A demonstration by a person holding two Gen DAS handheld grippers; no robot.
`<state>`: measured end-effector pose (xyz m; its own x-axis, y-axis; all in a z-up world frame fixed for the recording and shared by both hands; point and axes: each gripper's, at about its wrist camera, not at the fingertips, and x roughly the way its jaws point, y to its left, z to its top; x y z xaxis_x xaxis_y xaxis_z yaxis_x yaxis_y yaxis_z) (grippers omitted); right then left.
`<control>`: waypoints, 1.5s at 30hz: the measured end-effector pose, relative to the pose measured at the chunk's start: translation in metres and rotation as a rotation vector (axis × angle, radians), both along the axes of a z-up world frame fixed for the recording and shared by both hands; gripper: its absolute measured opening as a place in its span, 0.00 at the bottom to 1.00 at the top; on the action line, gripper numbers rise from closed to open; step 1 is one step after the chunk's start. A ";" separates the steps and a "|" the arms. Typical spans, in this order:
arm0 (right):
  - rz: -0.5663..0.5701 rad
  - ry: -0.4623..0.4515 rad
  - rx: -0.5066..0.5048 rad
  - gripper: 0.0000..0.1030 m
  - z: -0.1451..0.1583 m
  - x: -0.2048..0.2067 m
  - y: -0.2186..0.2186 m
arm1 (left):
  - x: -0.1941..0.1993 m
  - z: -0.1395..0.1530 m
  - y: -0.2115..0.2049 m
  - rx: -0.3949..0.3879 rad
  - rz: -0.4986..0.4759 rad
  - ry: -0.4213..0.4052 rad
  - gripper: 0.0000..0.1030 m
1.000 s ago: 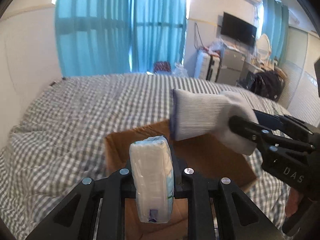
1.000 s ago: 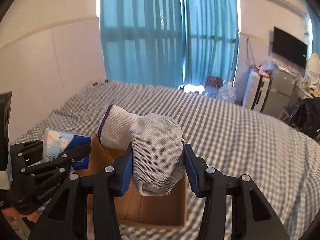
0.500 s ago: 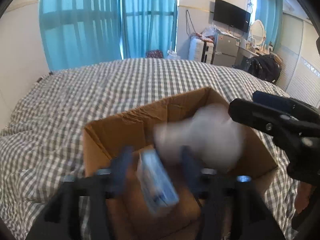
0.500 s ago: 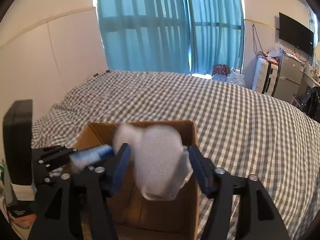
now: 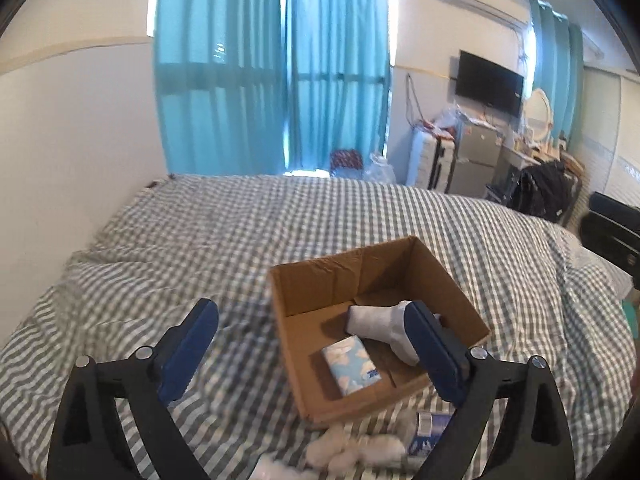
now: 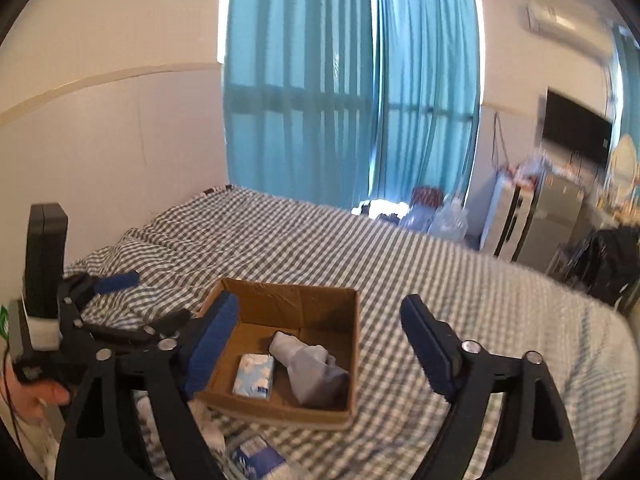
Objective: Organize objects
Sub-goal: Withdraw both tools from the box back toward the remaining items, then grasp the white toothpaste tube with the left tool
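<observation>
In the box (image 5: 316, 280) — sock (image 5: 384, 326), tissue pack (image 5: 351, 365) | both grippers' fingers spread, above.

We are noting a brown cardboard box (image 5: 362, 276) sitting on a grey-and-white checked bedspread (image 5: 224, 240). Inside it, a white sock (image 5: 384, 322) is lying beside a tissue pack (image 5: 351, 365) showing pale blue with white clouds. We are recording black frames and blue pads (image 6: 212, 340) on both grippers. Turquoise curtains (image 6: 340, 92) are hanging behind, against a cream wall (image 6: 100, 140).
</observation>
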<state>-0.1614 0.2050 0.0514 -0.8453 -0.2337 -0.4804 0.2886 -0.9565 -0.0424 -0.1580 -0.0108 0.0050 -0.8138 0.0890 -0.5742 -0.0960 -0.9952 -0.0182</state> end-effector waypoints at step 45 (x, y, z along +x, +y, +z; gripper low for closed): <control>-0.042 -0.354 -0.025 0.88 -0.190 0.099 0.000 | 0.117 -0.156 0.030 -0.031 -0.058 -0.267 0.24</control>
<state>-0.0628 0.2053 -0.1387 -0.6370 -0.2175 -0.7396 0.2414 -0.9674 0.0765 -0.0412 0.0194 -0.1512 -0.6270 0.1099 -0.7712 -0.1489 -0.9887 -0.0199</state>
